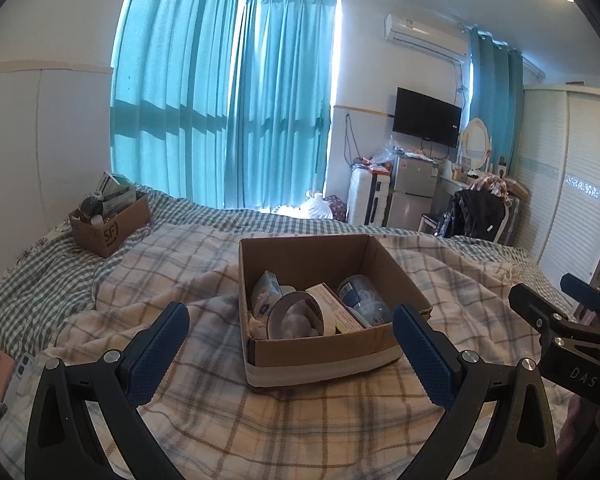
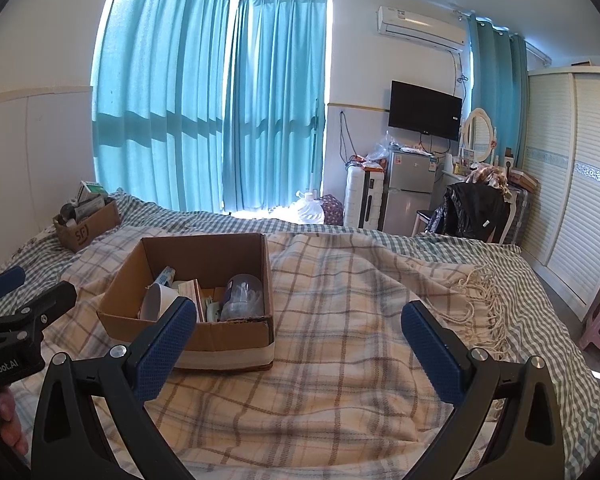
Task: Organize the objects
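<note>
two grippers hang above the plaid blanket (image 2: pixel 340 320), neither holding anything. the left gripper (image 1: pixel 292 344) has its fingers spread wide, framing the near end of the open cardboard box (image 1: pixel 320 354); the right gripper (image 2: pixel 300 344) is just as wide, with the box ahead to its left. inside lie a tape roll (image 1: pixel 296 314), a clear jar (image 1: pixel 360 294) and small packets. farther off, a second box (image 1: pixel 112 226) sits near the teal curtains (image 1: pixel 224 100).

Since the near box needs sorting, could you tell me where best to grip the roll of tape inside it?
Probably from above: the grey tape roll leans on edge in the open brown cardboard box, so its upper rim is exposed. The open left gripper could pinch across that band.
</note>
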Demonstrator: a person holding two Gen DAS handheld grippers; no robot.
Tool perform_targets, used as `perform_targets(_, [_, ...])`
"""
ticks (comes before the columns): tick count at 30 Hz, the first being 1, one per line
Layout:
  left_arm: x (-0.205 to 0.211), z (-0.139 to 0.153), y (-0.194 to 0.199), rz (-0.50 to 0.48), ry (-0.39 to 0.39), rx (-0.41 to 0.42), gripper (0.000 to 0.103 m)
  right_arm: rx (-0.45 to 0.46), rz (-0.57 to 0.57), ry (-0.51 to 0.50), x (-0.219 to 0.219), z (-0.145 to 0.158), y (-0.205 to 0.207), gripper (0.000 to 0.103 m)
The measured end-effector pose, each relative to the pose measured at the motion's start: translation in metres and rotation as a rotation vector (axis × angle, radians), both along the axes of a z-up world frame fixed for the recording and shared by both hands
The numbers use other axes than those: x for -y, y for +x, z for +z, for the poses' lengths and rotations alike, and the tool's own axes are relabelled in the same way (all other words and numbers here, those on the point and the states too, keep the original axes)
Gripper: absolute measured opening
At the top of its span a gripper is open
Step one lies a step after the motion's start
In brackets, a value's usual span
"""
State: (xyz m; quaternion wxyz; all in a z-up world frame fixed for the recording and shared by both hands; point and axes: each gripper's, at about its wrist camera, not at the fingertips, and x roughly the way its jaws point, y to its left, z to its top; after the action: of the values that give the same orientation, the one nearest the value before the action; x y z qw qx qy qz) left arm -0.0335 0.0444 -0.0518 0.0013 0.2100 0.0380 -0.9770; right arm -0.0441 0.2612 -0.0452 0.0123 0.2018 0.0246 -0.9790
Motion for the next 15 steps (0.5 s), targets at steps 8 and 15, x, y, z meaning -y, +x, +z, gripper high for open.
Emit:
perform_targets(8, [-0.012, 0.000, 0.002, -0.047, -0.089, -0.012, 0.103, 0.006, 0.006, 0.017, 0.005, -0.002, 0.000, 0.103])
perform_targets(15, [-0.007, -0.002, 0.000, -0.033, -0.057, 0.007, 0.103, 0.019, 0.002, 0.008, 0.002, -0.003, -0.002, 0.103])
